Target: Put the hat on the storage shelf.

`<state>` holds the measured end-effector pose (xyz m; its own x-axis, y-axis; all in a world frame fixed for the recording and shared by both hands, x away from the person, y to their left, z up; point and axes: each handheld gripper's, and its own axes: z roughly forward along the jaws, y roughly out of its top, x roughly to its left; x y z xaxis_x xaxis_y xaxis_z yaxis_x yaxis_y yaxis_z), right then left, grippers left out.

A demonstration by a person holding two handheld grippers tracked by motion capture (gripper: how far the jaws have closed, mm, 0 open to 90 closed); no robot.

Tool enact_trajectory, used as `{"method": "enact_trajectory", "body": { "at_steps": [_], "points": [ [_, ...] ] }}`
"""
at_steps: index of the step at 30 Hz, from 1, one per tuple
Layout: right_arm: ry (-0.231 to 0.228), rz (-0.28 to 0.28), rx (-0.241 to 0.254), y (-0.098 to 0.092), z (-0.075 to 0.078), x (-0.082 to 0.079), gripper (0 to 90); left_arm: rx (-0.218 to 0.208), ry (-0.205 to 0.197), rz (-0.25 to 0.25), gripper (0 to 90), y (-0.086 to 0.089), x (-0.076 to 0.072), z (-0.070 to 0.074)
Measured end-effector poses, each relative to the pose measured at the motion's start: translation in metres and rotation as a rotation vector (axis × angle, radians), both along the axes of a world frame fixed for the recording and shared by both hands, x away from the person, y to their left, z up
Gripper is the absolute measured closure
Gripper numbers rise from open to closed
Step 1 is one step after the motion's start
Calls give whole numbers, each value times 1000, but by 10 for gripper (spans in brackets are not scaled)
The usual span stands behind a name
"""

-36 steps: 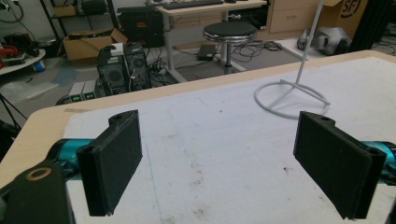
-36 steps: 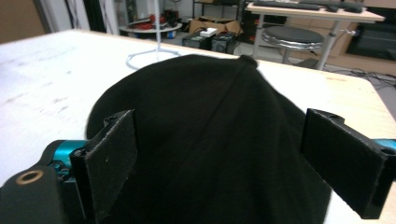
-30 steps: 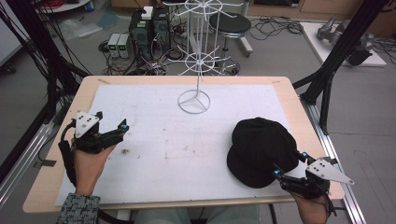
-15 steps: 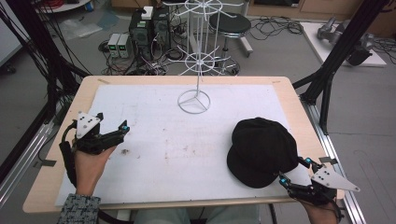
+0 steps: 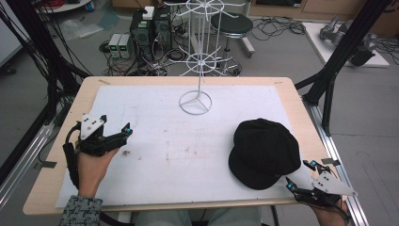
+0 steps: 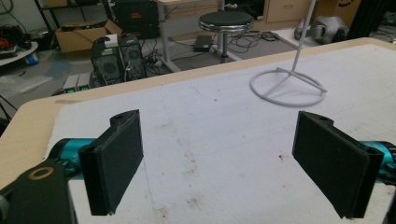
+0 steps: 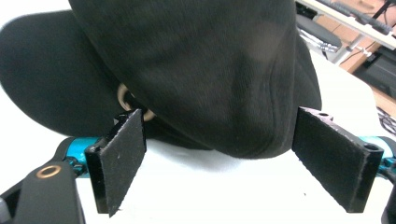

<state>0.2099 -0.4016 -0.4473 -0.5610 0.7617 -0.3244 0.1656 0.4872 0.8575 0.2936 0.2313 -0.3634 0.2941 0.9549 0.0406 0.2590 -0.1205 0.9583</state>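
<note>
1. Cap [image 5: 266,151], black, lay on the white mat [image 5: 188,141] at about four o'clock from the table's centre, near the right edge.
2. Right gripper [image 5: 301,175] sat just beside the cap's near-right rim; the cap lay at about ten o'clock from its fingers. Jaws stood spread, having just closed a little, nothing pinched.
3. Right gripper view: the cap's [image 7: 196,70] crown bulged between and beyond the pads [image 7: 123,158], not pressed; a metal ring [image 7: 125,101] at its underside, unseen from above.
4. Left gripper [image 5: 123,133], jaws wide and empty, rested at nine o'clock, well apart from the cap; the right hand was far nearer.
5. Wire stand [image 5: 195,101], white, stood at twelve o'clock; its base [image 6: 287,86] appeared in the left gripper view.
</note>
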Motion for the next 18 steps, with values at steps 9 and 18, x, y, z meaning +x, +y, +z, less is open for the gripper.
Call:
{"method": "enact_trajectory", "body": {
  "at_steps": [9, 18],
  "points": [
    [1, 52, -76, 9, -3, 17, 167, -6, 3, -6, 167, 1, -1, 0],
    [22, 197, -143, 11, 4, 25, 191, -14, 2, -10, 167, 2, -2, 0]
  ]
}}
